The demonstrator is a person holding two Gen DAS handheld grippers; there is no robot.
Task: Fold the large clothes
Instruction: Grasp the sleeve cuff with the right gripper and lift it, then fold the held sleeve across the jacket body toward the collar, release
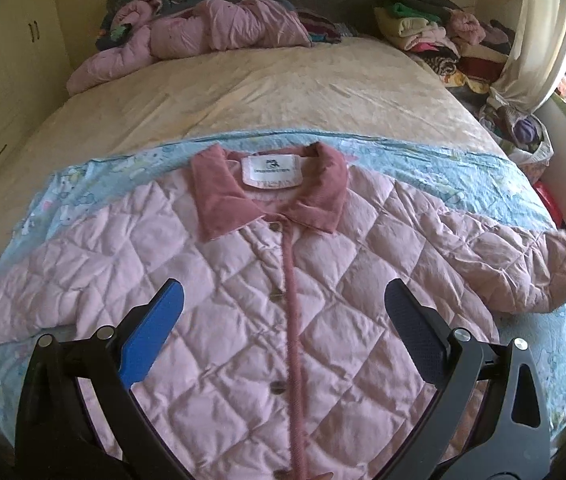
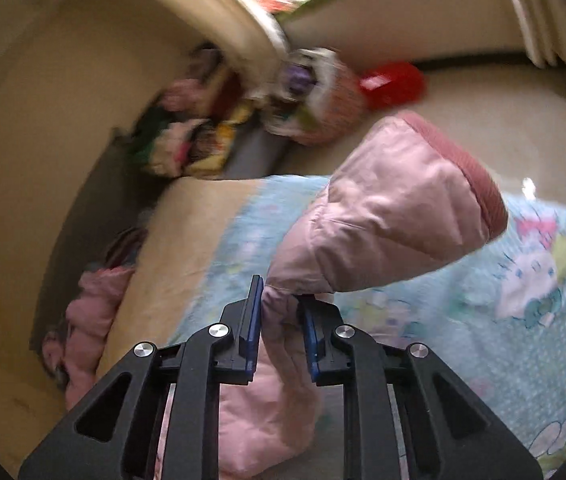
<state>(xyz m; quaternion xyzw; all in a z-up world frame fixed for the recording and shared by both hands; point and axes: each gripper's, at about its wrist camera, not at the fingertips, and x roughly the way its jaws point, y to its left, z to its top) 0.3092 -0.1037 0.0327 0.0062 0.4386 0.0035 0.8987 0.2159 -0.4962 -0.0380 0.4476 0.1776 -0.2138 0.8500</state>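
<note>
One sleeve [image 2: 395,216] of the pink quilted jacket [image 1: 243,280] is pinched in the right tongs [image 2: 281,320], left tongs [image 1: 283,320] gaping empty above its buttoned front, no fold made yet.

White neck label [image 1: 270,172] on jacket [image 1: 243,280]: print too small to read

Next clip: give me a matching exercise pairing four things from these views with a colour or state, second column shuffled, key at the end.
Column one:
1. left gripper
2. right gripper
3. jacket collar
4. printed blanket

Column two:
A. light blue
B. jaws wide apart above the jacket front
C. darker pink, ribbed
D. jaws closed on the sleeve

Pairs: 1-B, 2-D, 3-C, 4-A
</note>
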